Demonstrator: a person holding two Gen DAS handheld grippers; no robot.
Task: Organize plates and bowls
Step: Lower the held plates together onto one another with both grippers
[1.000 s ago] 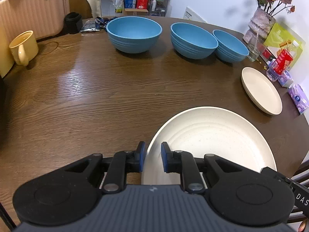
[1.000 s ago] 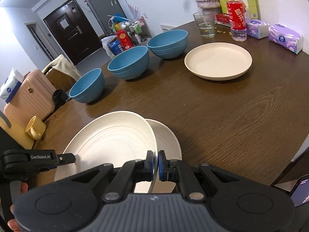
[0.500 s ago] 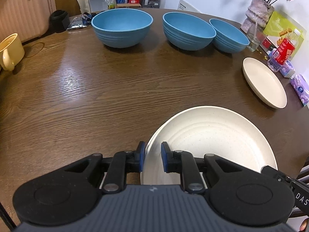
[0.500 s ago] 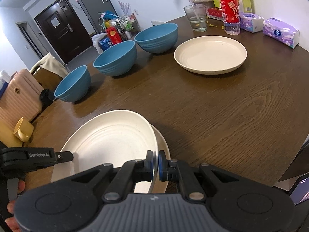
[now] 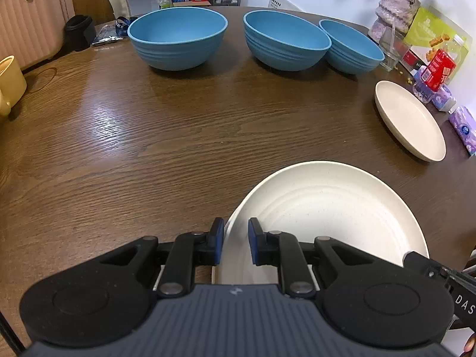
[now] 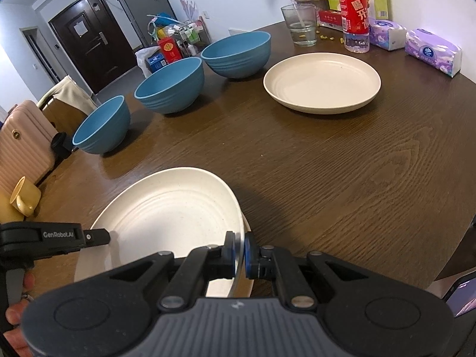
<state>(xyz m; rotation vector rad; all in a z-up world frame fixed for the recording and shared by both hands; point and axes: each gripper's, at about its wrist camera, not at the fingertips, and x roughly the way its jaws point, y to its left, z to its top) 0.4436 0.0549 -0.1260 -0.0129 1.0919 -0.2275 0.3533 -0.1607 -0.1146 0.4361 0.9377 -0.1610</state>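
- Both grippers have sunk a little toward the wooden table [image 5: 184, 136] since the earlier frames, bringing the upper cream plate [image 5: 324, 208] down with them; it now covers more of the cream plate beneath [image 6: 248, 232] than it did a second ago.
- Left gripper [image 5: 235, 239] is clenched on the near-left rim of the upper plate, one blue pad outside the rim and one inside.
- Right gripper [image 6: 239, 250] is clamped tight on the same plate's opposite rim, its pads almost meeting across the thin edge.
- That plate sits slightly tilted over the lower plate, at the near edge of the table; whether the two touch I cannot tell.
- A third cream plate [image 6: 322, 81] lies alone, well apart, toward the far right.
- Three blue bowls [image 5: 178, 41] stand in a row along the far side, each separate.
- A yellow mug [image 5: 9, 83] sits at the left edge; a drinking glass [image 6: 300, 25], red-labelled bottle [image 6: 355, 15] and tissue packs [image 6: 433, 50] crowd the far right corner.
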